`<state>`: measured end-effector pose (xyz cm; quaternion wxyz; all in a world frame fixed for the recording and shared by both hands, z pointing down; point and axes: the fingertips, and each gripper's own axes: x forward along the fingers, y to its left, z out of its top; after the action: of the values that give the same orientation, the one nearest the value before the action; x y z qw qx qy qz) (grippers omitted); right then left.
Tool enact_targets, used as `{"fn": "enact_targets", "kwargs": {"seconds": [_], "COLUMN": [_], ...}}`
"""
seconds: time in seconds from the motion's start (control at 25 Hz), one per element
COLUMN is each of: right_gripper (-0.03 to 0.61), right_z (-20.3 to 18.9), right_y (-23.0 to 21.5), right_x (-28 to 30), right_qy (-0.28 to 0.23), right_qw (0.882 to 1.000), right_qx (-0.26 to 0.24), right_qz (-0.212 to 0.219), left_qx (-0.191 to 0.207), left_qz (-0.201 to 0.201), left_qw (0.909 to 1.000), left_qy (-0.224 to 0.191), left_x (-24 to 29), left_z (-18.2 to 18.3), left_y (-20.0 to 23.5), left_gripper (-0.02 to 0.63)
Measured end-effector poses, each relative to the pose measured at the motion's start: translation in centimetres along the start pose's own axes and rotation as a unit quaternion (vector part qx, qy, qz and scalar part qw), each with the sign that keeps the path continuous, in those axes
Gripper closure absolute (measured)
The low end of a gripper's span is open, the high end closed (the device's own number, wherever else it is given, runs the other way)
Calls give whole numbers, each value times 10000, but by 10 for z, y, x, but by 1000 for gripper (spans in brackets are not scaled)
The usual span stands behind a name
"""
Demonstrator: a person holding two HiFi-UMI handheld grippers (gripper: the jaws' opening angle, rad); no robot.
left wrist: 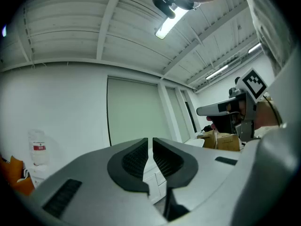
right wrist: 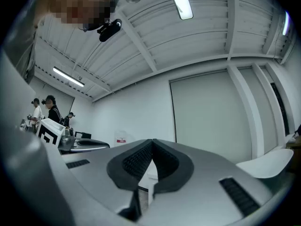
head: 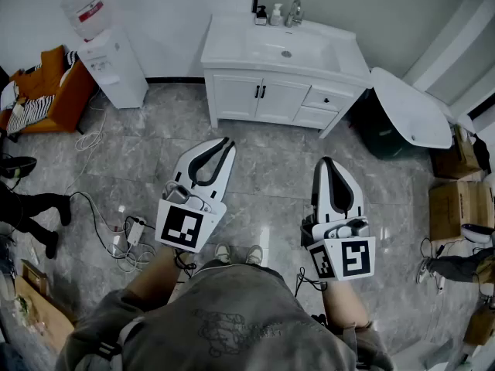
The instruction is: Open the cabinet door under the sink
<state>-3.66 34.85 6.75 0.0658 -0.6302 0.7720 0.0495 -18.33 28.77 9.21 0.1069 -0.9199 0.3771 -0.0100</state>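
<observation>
Both empty, tips together: left claw [head: 225,142], right claw [head: 325,163], well short of cabinet door [head: 236,97].

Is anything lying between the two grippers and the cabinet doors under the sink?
No. In the head view, only bare grey floor separates the left gripper and the right gripper from the cabinet doors.
</observation>
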Motion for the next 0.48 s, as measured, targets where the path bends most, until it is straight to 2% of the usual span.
{"fn": "enact_targets", "kwargs": {"seconds": [0.24,0.48], "right_gripper": [551,549], "right_z": [-4,-4], "right_y": [-12,-16], "right_x": [3,6], "right_qy": [1,-98], "right_qw": [9999,9998], "right_qx": [117,166], "right_qz": [-55,103], "left_qx": [2,1], "left_qz": [30,62], "left_qw": [10000,10000], "left_qy": [11,66], "left_x": [9,19], "left_z": [-2,-6], "left_y": [2,0], "left_gripper": [573,572]}}
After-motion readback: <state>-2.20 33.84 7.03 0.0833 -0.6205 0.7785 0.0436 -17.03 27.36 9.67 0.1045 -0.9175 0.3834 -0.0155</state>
